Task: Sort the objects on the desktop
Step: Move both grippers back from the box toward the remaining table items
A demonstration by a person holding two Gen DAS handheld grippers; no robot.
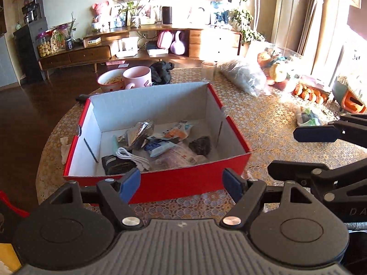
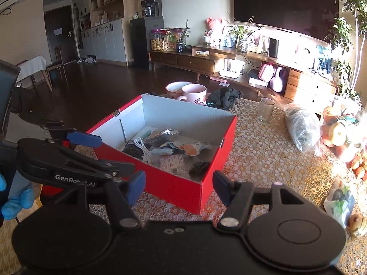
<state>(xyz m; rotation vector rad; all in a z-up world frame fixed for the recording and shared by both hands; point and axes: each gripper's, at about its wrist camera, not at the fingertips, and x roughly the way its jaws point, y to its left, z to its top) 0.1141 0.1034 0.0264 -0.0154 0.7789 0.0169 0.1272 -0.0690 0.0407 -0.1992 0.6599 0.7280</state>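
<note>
A red cardboard box [image 1: 195,178] with a white inside stands on the lace-covered round table [image 1: 275,123]. In it lie a white cable [image 1: 132,155], a silver foil packet [image 1: 137,133], an orange-and-white packet [image 1: 176,133], a pink-white packet [image 1: 179,157] and dark items. My left gripper [image 1: 181,184] hangs open just before the box's near wall, nothing between its pads. My right gripper [image 2: 179,188] is open too, facing the box's [image 2: 220,146] near corner, holding nothing. In the left wrist view, the right gripper [image 1: 305,151] is at the right; in the right wrist view, the left gripper [image 2: 103,153] is at the left.
Behind the box stand a pink mug [image 1: 138,76], a bowl [image 1: 111,81] and a black cloth [image 1: 161,72]. To the right are a glass [image 2: 265,111], a plastic bag [image 2: 300,128], fruit [image 2: 337,133] and a small green-white packet [image 2: 339,202]. A crumpled tissue [image 1: 65,149] lies left of the box.
</note>
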